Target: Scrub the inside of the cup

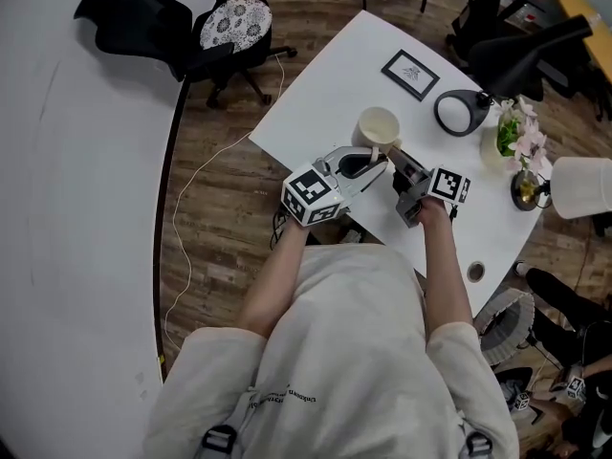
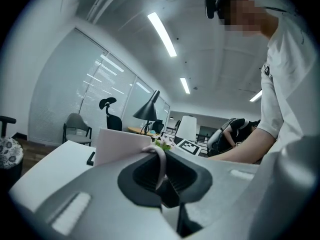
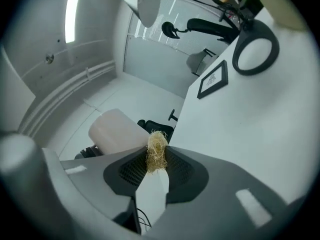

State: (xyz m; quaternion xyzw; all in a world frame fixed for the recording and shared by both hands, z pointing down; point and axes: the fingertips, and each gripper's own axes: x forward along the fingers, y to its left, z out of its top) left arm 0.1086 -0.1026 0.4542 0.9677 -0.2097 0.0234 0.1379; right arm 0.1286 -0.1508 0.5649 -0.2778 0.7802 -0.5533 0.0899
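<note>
Left claw is clamped shut on the handle of the cup; in the left gripper view the pale loop of the handle stands between the two dark jaw pads. Right claw is closed on a scrubber with a straw-coloured fibre tuft at the tip and a flat white grip running back between the jaws.

Position of the cup:
- The cream cup is over the white desk, near the edge closest to the person.
- Its opening faces up toward the head camera.
- No view shows whether its base rests on the desk or is lifted clear of it.

Position of the scrubber:
- In the right gripper view the tuft lies just beside the cup's outer wall, outside the opening.
- Contact between the tuft and the wall cannot be confirmed.

Relation of the two claws:
- In the head view both meet in front of the person's chest, the left one at the cup's near side and the right one just to its right.
- Each marker cube sits behind its own jaws.

Other items on the desk:
- A small black picture frame lies flat beyond the cup.
- A black desk lamp stands on a ring-shaped base to the right of the frame.
- A vase of pink flowers stands beside that base.

A black office chair with a patterned cushion stands on the wood floor, well apart from the desk.
</note>
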